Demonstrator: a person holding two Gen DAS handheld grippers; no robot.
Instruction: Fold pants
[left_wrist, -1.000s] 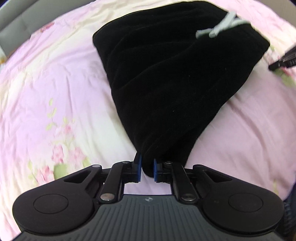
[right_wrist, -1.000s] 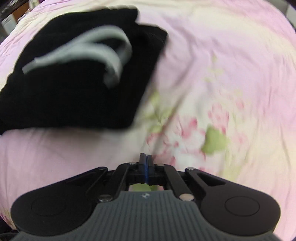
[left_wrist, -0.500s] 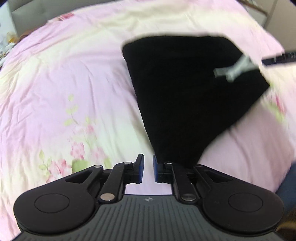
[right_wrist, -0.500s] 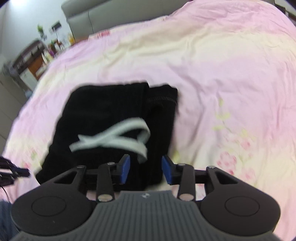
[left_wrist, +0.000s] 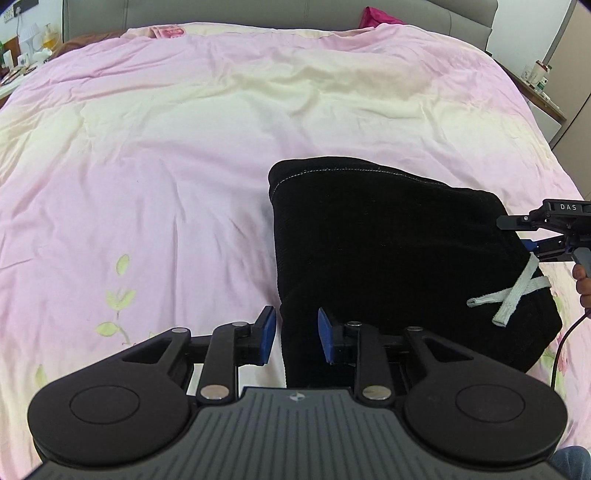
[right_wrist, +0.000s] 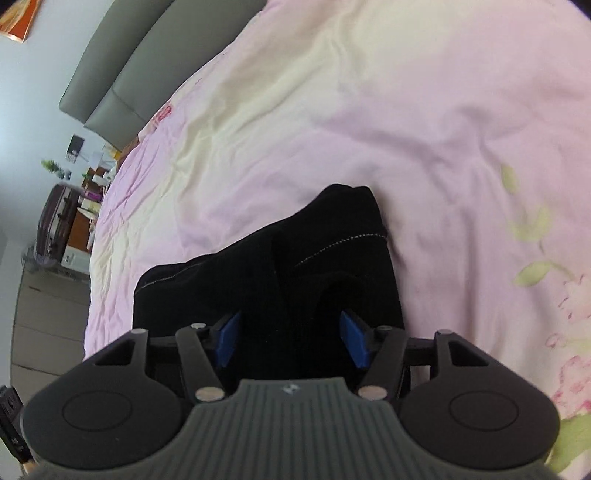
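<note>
A wide bed under a pale pink and cream floral cotton quilt (left_wrist: 184, 155) fills both views, with a grey padded headboard (left_wrist: 258, 14) at the far edge. On the near right part of it lies the black knitted pair of pants (left_wrist: 399, 251), already folded into a thick, roughly square bundle, its stitched hem edge on the far side and its white flat drawstring (left_wrist: 513, 295) crossed at the near right corner. The left gripper (left_wrist: 293, 341) straddles the bundle's near left corner, its jaws just having been opening, now moderately apart with cloth between the blue pads but not pinched. The right gripper (right_wrist: 290, 338), at the bundle's right edge, has likewise just been opening and stands wider, black cloth between its pads, loose. Both tools sit at the near edge, so any further fold probably runs away toward the far hem.
</note>
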